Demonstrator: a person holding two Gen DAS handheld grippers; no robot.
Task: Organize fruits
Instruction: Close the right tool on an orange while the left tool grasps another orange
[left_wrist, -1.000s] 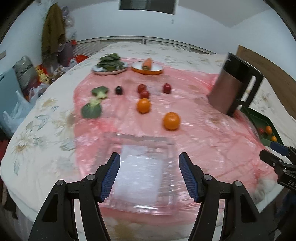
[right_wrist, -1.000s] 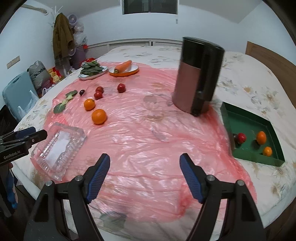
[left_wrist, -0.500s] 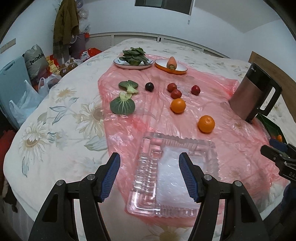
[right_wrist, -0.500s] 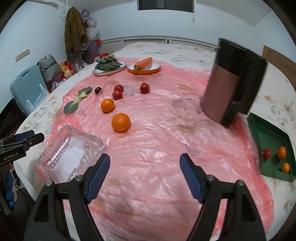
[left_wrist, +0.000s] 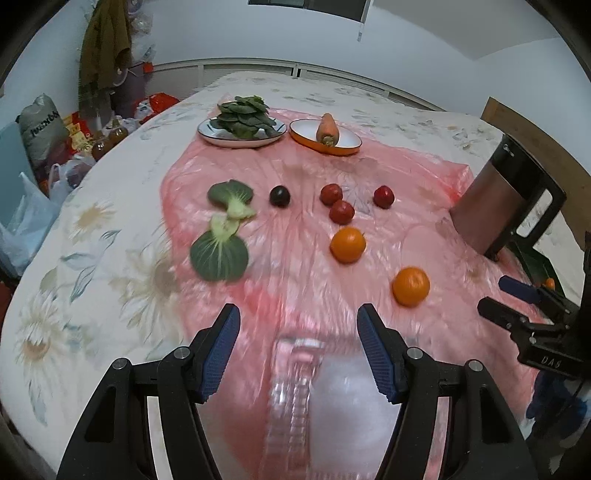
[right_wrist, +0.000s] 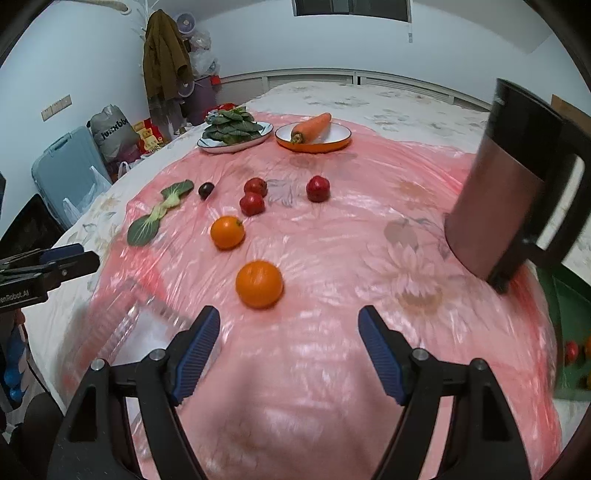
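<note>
Two oranges (left_wrist: 348, 244) (left_wrist: 411, 287) lie on the pink plastic sheet (left_wrist: 295, 280). Behind them sit three small red fruits (left_wrist: 341, 211) and a dark plum (left_wrist: 279, 195). My left gripper (left_wrist: 297, 321) is open above the far edge of a clear plastic tray (left_wrist: 314, 398), with nothing between its fingers. My right gripper (right_wrist: 289, 321) is open too, just short of the nearer orange (right_wrist: 259, 284). The further orange (right_wrist: 227, 232) and the red fruits (right_wrist: 252, 204) lie beyond it. A green tray (right_wrist: 569, 332) holding small fruits shows at the right edge.
A brown and black jug (right_wrist: 517, 203) stands at the right on the sheet. A plate of leafy greens (left_wrist: 242, 127) and an orange plate with a carrot (left_wrist: 325, 136) are at the back. Two bok choy leaves (left_wrist: 218, 254) lie left of the fruit. Bags crowd the floor at left.
My left gripper has moved forward over the clear tray, nearer the fruit. My right gripper has swung left towards the oranges, and the green tray has slid to the right edge of its view.
</note>
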